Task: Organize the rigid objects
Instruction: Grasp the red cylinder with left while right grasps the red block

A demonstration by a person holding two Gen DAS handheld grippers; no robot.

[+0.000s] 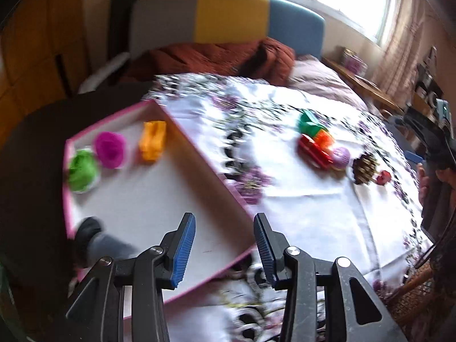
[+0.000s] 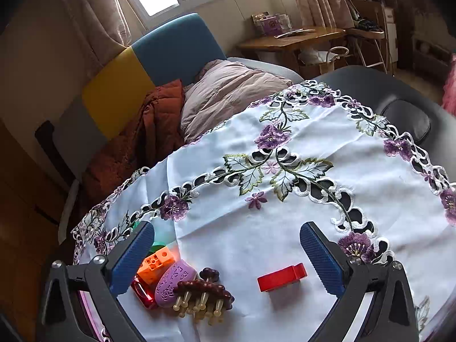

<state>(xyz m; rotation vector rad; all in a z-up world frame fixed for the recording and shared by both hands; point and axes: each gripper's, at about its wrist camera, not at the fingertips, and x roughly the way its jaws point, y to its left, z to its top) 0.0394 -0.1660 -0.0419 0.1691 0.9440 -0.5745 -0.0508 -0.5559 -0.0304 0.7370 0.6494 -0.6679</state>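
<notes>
Toys split between pink-edged tray and embroidered cloth

Toys lie in two groups on the bench. In the left wrist view, a shallow white tray with a pink rim sits at the left of the bench, partly over a white tablecloth embroidered with purple flowers. Inside the tray, near its far corner, lie a green piece, a magenta piece just beside it, and an orange-yellow block a little apart. This view is blurred, so no writing can be read.

The left hand-held gripper hangs over the tray's near edge with its blue-padded jaws partly apart and nothing between them.

In the right wrist view, the right hand-held gripper hovers above the cloth with its jaws wide apart and empty. A red block lies alone on the cloth between the fingers. To its left is a cluster of touching things: an orange building block, a red clear piece, a purple oval piece with raised markings too small to read, and a dark brown comb-like piece with pale pegs. A green piece peeks out behind the left finger.

On a wooden side table beyond stands a purple box whose label is illegible.
</notes>
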